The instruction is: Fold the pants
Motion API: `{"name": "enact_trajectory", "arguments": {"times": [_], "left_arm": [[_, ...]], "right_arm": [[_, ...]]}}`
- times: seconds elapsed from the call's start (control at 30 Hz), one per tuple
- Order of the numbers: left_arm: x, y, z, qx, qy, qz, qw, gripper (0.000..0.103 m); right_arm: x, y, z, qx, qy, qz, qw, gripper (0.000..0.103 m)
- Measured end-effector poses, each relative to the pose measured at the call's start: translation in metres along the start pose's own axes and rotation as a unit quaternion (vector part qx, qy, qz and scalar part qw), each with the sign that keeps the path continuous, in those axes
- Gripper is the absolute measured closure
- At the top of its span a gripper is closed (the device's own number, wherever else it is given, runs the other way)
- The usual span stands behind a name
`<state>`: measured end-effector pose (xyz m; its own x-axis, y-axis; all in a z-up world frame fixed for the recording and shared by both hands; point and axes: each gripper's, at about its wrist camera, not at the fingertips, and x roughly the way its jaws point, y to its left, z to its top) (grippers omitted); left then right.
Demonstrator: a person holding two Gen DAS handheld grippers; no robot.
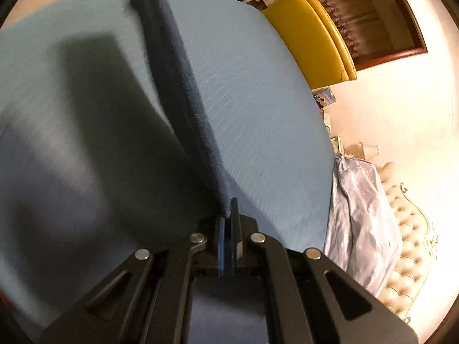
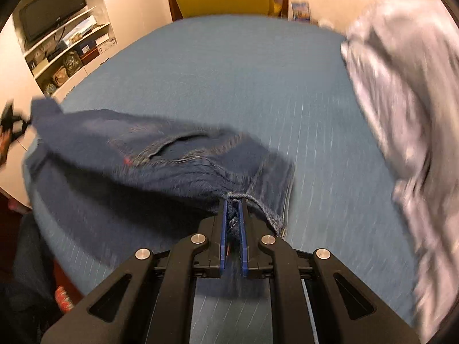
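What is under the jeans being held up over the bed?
Under the jeans lies the blue sheet, darkened by their shadow. Whatever lies directly beneath the fabric is hidden.

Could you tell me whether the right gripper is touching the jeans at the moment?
Touching: the right wrist view shows the right gripper shut on the jeans, denim bunched between its blue pads.

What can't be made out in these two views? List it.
- Pants: right wrist view, motion blur smears the stitching; the legs run off the left edge.
- Pants' far end: left wrist view, cut by the top edge.
- Silvery bedding: right wrist view, blurred.
- Shelf items: too small.
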<state>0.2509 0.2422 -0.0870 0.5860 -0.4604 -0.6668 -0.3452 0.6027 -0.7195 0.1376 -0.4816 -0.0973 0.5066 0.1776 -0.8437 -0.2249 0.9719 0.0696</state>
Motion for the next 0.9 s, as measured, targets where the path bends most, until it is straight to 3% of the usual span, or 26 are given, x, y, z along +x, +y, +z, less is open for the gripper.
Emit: {"name": "enact_trajectory", "arguments": {"times": [0.1, 0.2, 0.23, 0.3, 0.33, 0.47, 0.63, 0.83, 0.9], "left_arm": [[-0.018, 0.045, -0.065, -0.028, 0.003, 0.013, 0.9995, 0.101], [-0.003, 0.084, -0.107, -0.063, 0.008, 0.028, 0.9976, 0.101], [0.003, 0.088, -0.112, -0.061, 0.004, 0.038, 0.9974, 0.101], [0.01, 0.096, -0.113, -0.049, -0.005, 0.049, 0.9976, 0.101], [0.008, 0.102, -0.111, -0.051, -0.008, 0.047, 0.9976, 0.101], [0.009, 0.099, -0.107, -0.035, -0.009, 0.038, 0.9986, 0.1], [0.003, 0.102, -0.102, -0.041, -0.009, 0.025, 0.9988, 0.1], [-0.019, 0.128, -0.109, -0.04, -0.007, 0.018, 0.999, 0.1], [-0.016, 0.131, -0.108, -0.045, -0.004, 0.014, 0.9989, 0.1]], "right_arm": [[0.028, -0.014, -0.042, 0.049, 0.038, 0.022, 0.998, 0.093], [0.045, -0.028, -0.075, 0.12, 0.053, 0.035, 0.991, 0.092], [0.042, -0.034, -0.081, 0.151, 0.043, 0.039, 0.987, 0.088], [0.027, -0.043, -0.092, 0.217, 0.018, 0.031, 0.975, 0.058], [0.019, -0.045, -0.098, 0.245, 0.008, 0.023, 0.969, 0.054], [0.015, -0.043, -0.12, 0.36, -0.007, 0.074, 0.93, 0.052], [0.035, -0.03, -0.116, 0.425, -0.024, 0.106, 0.898, 0.053], [0.052, -0.033, -0.109, 0.485, -0.032, 0.086, 0.87, 0.052], [0.052, -0.032, -0.107, 0.483, -0.043, 0.071, 0.872, 0.058]]}}
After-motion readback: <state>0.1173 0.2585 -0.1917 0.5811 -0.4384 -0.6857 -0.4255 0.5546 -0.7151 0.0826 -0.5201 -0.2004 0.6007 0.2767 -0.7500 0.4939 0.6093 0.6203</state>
